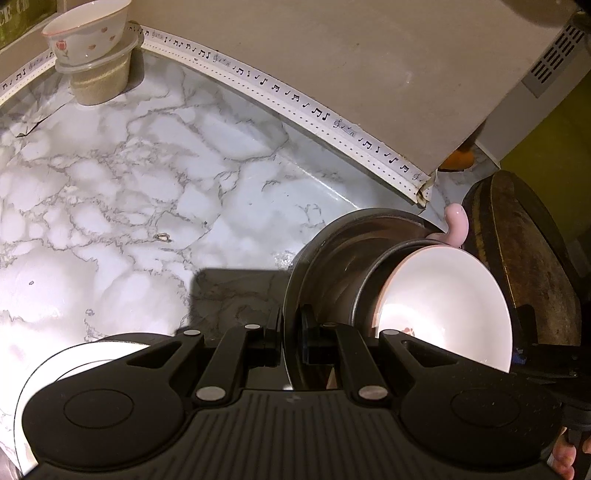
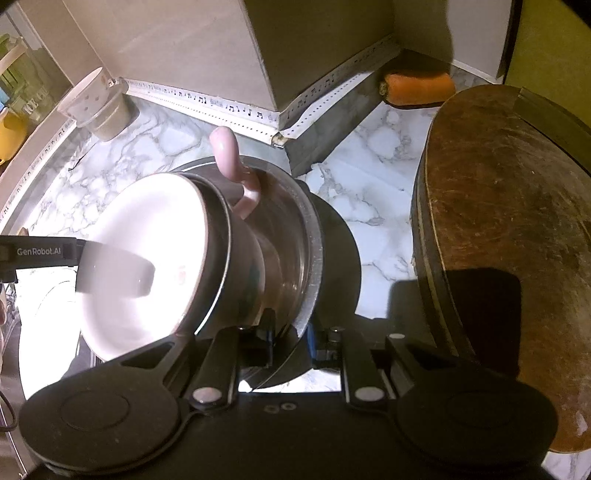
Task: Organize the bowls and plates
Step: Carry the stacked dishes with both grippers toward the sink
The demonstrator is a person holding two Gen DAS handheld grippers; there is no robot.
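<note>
A steel bowl [image 1: 332, 251] [image 2: 295, 236] is held above the marble counter, with a dark inner bowl, a white bowl [image 1: 443, 299] [image 2: 144, 251] and a pink spoon [image 1: 457, 225] [image 2: 232, 166] nested in it. My left gripper [image 1: 291, 332] is shut on the steel bowl's rim from one side. My right gripper [image 2: 291, 332] is shut on the same rim from the opposite side. A white plate [image 1: 74, 354] lies below the left gripper. A flowered bowl [image 1: 88, 33] sits on a plastic tub at the counter's far left corner.
A round wooden chopping board [image 2: 506, 236] [image 1: 524, 251] stands on the right. A carrot [image 2: 419, 88] lies in the back corner. A grey wall pillar [image 2: 229, 48] juts onto the counter. Marble counter [image 1: 110, 184] spreads left of the bowls.
</note>
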